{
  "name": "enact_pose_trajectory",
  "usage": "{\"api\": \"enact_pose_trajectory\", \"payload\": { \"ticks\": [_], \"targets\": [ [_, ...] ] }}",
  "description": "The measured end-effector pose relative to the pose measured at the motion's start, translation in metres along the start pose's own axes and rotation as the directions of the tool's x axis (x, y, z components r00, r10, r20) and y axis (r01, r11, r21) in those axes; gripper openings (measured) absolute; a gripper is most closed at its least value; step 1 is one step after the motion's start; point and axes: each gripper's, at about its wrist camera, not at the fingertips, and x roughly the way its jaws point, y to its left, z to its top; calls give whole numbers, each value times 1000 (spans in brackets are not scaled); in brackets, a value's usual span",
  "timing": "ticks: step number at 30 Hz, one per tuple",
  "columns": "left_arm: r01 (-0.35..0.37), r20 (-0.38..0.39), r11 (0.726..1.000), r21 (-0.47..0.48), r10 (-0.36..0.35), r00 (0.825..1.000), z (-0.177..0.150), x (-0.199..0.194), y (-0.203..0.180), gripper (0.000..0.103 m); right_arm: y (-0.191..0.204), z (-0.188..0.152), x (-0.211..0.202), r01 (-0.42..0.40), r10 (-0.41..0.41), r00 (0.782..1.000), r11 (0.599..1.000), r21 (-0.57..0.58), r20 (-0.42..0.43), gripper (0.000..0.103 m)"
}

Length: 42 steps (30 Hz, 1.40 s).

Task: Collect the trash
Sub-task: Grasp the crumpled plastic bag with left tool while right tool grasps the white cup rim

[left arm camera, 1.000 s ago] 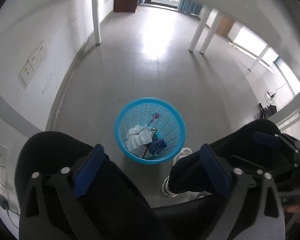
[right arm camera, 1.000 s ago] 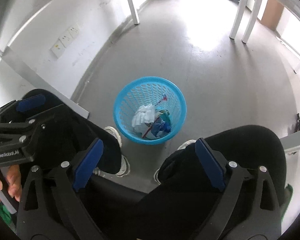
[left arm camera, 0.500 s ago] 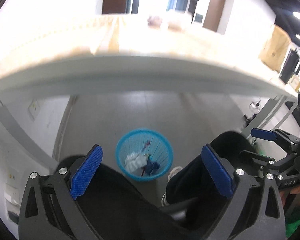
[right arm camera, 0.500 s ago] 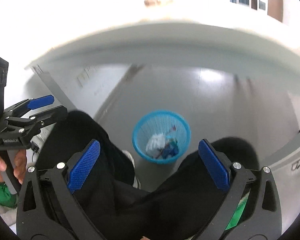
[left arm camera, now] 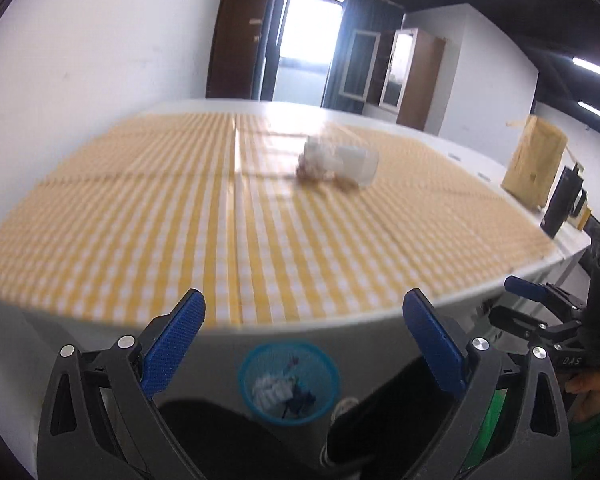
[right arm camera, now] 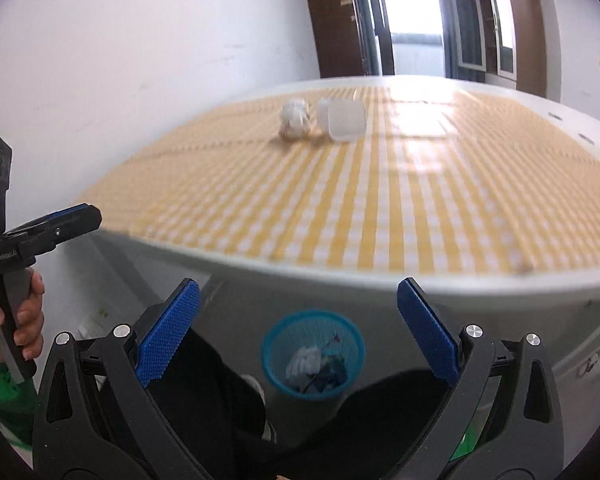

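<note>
1. A crumpled paper wad (right arm camera: 295, 119) lies far across the checked surface (right arm camera: 380, 200), touching or just beside a tipped clear cup (right arm camera: 346, 119); blur hides which.
2. Both look like trash left to collect, and neither is being handled.
3. A blue bin (right arm camera: 313, 354) stands on the floor below the near edge of the surface, by the person's legs. It already holds white paper and some dark blue scraps, so part of the job seems done.
4. The left tongs (left arm camera: 303, 326) are spread wide and empty, low at the near edge.
5. The right tongs (right arm camera: 298, 318) are likewise apart and empty, well short of the wad.
6. I judge two pickups and two drops remain, starting with a reach across.
</note>
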Motion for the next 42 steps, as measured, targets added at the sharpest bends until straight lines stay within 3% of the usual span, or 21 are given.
{"api": "enact_pose_trajectory", "payload": {
  "ticks": [7, 11, 23, 42],
  "targets": [
    [14, 39, 1000, 11, -14, 999, 43, 17, 0, 97, 4, 41, 16, -18, 19, 999, 1000, -23, 32, 94],
    [22, 25, 1000, 9, -22, 999, 63, 37, 1, 97, 6, 64, 38, -33, 33, 999, 999, -35, 3, 87],
    [13, -33, 1000, -21, -13, 999, 110, 98, 23, 96, -11, 113, 104, -43, 41, 996, 999, -25, -74, 80],
    [52, -129, 993, -106, -66, 989, 148, 179, 32, 95, -39, 158, 183, -86, 95, 979, 995, 59, -182, 47]
  ]
}}
